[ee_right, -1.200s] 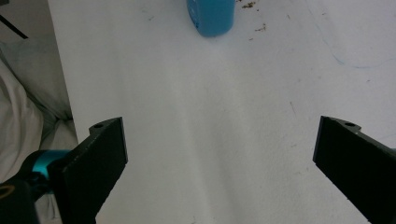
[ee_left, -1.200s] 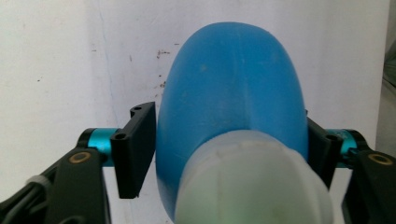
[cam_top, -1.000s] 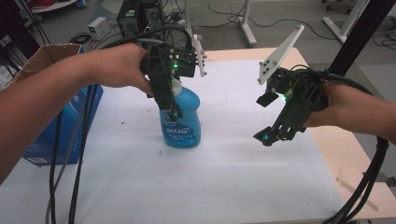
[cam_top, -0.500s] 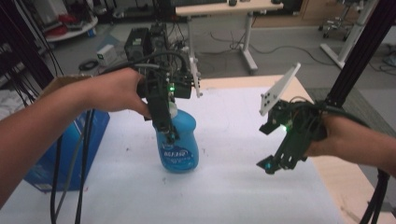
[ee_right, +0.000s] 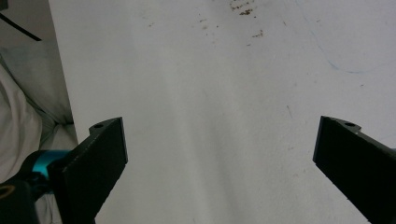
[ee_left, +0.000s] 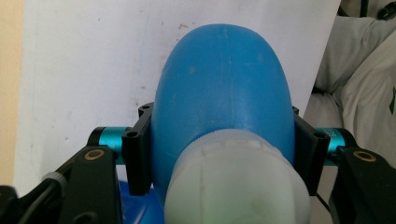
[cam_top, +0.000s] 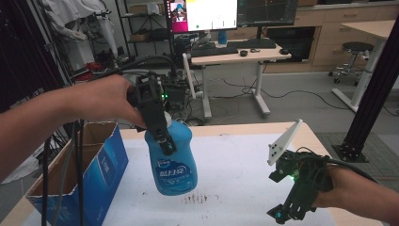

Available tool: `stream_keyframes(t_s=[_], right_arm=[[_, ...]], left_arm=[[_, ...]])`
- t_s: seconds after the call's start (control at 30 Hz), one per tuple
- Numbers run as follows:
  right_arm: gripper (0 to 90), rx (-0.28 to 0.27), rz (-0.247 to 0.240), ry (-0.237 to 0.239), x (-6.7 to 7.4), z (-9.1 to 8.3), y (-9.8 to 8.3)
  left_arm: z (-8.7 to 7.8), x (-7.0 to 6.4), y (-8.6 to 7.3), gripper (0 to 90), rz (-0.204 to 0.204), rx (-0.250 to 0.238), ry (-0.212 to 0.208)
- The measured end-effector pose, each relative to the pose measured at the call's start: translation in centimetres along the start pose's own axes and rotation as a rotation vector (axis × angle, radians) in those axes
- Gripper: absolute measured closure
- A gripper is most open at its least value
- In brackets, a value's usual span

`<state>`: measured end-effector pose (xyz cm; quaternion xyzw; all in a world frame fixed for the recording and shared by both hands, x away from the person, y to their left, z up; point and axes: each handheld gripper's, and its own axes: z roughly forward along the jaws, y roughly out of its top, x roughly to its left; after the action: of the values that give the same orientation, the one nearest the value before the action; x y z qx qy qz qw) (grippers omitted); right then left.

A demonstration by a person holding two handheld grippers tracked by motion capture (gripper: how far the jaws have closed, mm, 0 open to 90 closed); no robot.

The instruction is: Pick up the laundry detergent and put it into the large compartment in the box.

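A blue bottle (cam_top: 173,162) with a white cap and a printed label hangs tilted in the air above the white sheet (cam_top: 235,155). My left gripper (cam_top: 164,141) is shut on its upper part just below the cap. In the left gripper view the black fingers (ee_left: 138,156) press both sides of the bottle (ee_left: 224,84), with the cap close to the camera. My right gripper (cam_top: 287,213) is low at the right over the table, open with nothing between its jaws. The right gripper (ee_right: 219,158) looks down on bare white sheet.
An open cardboard box (cam_top: 106,162) with blue sides stands at the table's left edge, next to the lifted bottle. The wooden table edge (cam_top: 310,134) shows past the sheet at the right. A black post (cam_top: 371,94) rises at the far right. Cables hang by the box.
The left gripper has lifted the bottle off the sheet and it now hangs tilted near the box. The right gripper stays where it was, still open.
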<state>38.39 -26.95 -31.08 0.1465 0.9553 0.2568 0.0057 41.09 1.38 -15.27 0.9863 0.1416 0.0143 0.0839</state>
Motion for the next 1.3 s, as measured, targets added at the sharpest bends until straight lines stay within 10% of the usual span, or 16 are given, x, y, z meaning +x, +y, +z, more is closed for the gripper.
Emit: stream_keyframes(t_s=[0.47, 1.3], right_arm=[[2.1, -0.009, -0.018, 0.005, 0.3, 0.1, 0.5], [2.0, -0.012, -0.031, 0.016, 0.2, 0.7, 1.0]], left_arm=[[-5.3, 1.1, -4.3, 37.6, -0.264, -0.011, 0.073], [-10.3, 3.1, -15.7, 37.7, -0.492, -0.014, 0.156]])
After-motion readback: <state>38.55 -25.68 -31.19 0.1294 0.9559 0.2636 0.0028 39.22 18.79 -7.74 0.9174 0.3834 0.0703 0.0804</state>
